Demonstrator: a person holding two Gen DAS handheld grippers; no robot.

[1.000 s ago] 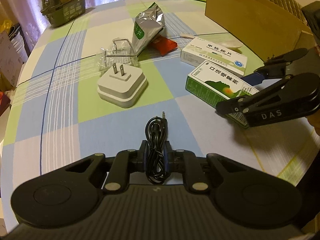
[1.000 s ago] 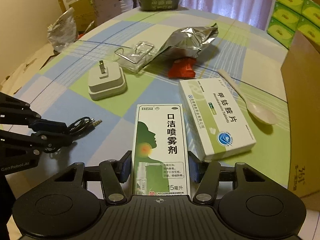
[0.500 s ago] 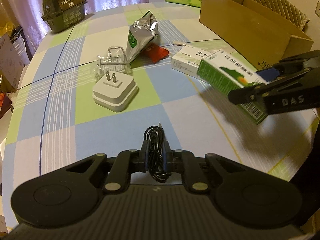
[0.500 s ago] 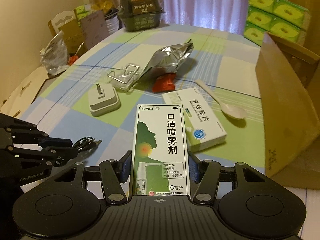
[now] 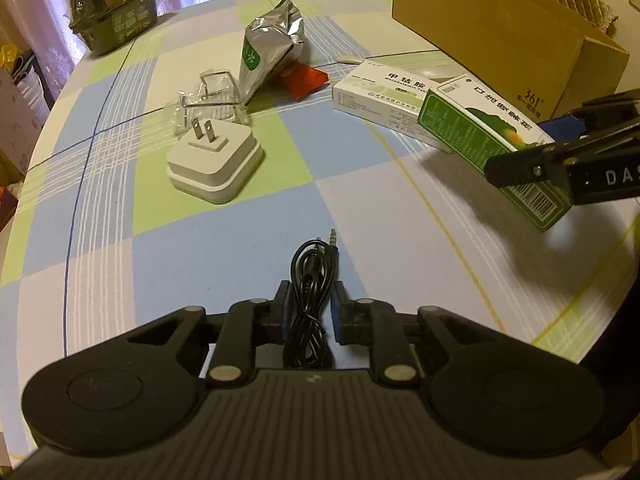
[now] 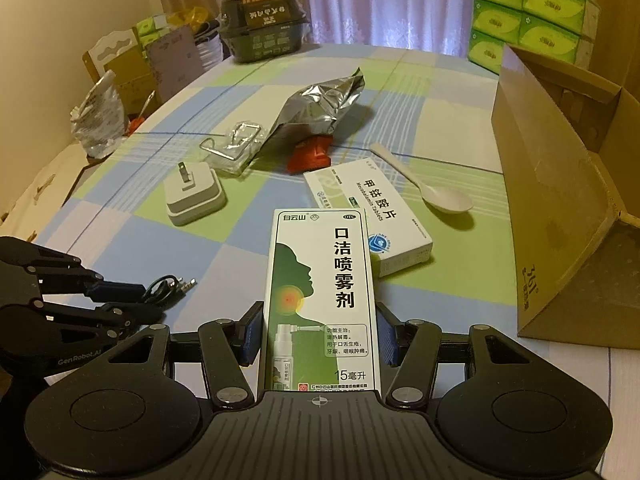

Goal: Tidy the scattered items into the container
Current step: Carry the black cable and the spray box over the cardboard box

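Observation:
My left gripper (image 5: 311, 312) is shut on a coiled black audio cable (image 5: 313, 280), held just above the checked tablecloth. My right gripper (image 6: 320, 334) is shut on a green-and-white spray box (image 6: 322, 296), lifted off the table; that box (image 5: 492, 140) shows at the right of the left wrist view, and the left gripper (image 6: 120, 300) at the left of the right wrist view. The open cardboard box (image 6: 560, 184) stands to the right. Still on the cloth lie a white plug adapter (image 5: 214, 160), a white tablet box (image 6: 368, 216), a spoon (image 6: 432, 188), a silver foil pouch (image 5: 268, 52), a red packet (image 6: 310, 154) and a clear plastic wrapper (image 5: 208, 96).
A dark food container (image 6: 262, 24) stands at the table's far edge. Green tissue packs (image 6: 528, 24) are stacked behind the cardboard box. Bags and cartons (image 6: 120, 92) crowd the floor past the left edge.
Both grippers have risen and drawn back with their loads. The spray box has lifted higher and moved right, nearer the cardboard box. The cable has come clear of the cloth.

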